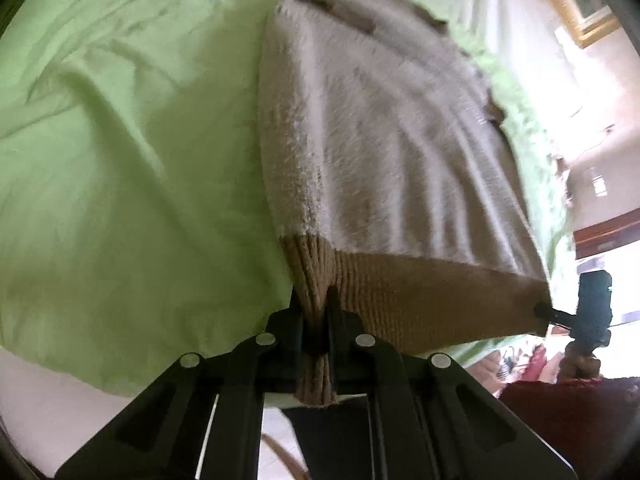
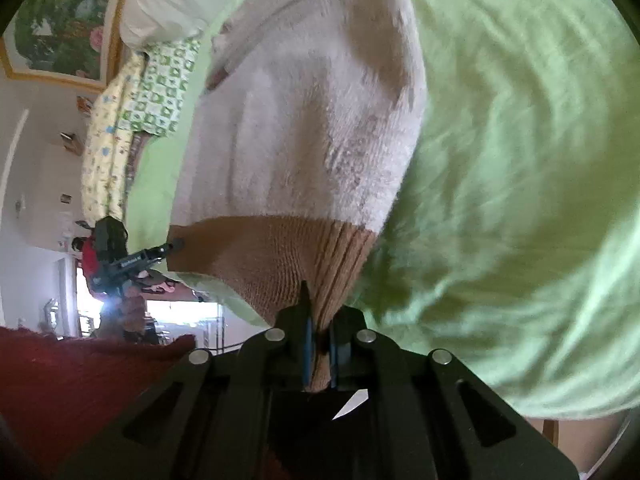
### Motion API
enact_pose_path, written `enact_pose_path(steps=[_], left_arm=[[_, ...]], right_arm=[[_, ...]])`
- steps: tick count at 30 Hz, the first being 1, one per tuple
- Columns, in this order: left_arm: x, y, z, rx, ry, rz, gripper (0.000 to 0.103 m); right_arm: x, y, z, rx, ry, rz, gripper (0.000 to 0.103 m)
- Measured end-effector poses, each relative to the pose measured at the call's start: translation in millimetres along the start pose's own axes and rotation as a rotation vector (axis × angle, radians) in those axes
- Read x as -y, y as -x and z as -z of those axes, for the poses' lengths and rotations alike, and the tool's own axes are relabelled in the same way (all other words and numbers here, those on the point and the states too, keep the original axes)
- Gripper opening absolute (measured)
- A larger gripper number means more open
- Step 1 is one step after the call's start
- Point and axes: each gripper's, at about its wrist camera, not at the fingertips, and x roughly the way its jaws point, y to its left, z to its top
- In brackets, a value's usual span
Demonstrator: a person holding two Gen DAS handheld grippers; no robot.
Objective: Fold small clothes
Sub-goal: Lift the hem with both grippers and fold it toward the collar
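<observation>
A small fuzzy cream sweater (image 1: 384, 128) with a ribbed tan hem (image 1: 420, 300) lies on a green bedsheet (image 1: 120, 160). My left gripper (image 1: 316, 312) is shut on one corner of the tan hem, with bunched ribbing squeezed between its jaws. At the hem's opposite corner, my right gripper (image 1: 540, 308) shows as a small black tip. In the right wrist view the sweater (image 2: 304, 120) stretches away from me, and my right gripper (image 2: 318, 312) is shut on its corner of the hem (image 2: 260, 256). The left gripper (image 2: 176, 245) pinches the far hem corner there.
Patterned green-and-white and yellow fabrics (image 2: 152, 92) are stacked at the far side of the bed, under a white pillow (image 2: 168, 8). A framed painting (image 2: 60, 20) hangs on the wall. A dark red sleeve (image 2: 80, 380) shows at the lower left.
</observation>
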Motion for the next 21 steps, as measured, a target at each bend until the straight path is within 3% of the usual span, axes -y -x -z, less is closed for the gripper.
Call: enact_pose_path(steps=[7, 10, 15, 21], left_arm=[[10.2, 11.8, 3.0, 0.043, 0.054, 0.076, 0.006], [14.0, 29.2, -7.4, 0.088, 0.061, 0.109, 0.006], [28.0, 62.0, -43.4, 0.188, 0.043, 0.163, 0.006], [43.8, 83.2, -115.7, 0.333, 0.020, 0.228, 0.006]], right_arm=[[3.3, 12.8, 2.4, 0.003, -0.015, -0.011, 0.007], [-1.6, 19.3, -5.4, 0.034, -0.034, -0.054, 0.007], [-17.1, 39.4, -34.9, 0.131, -0.015, -0.130, 0.007], [-41.0, 61.4, -96.5, 0.294, 0.017, -0.196, 0.007]])
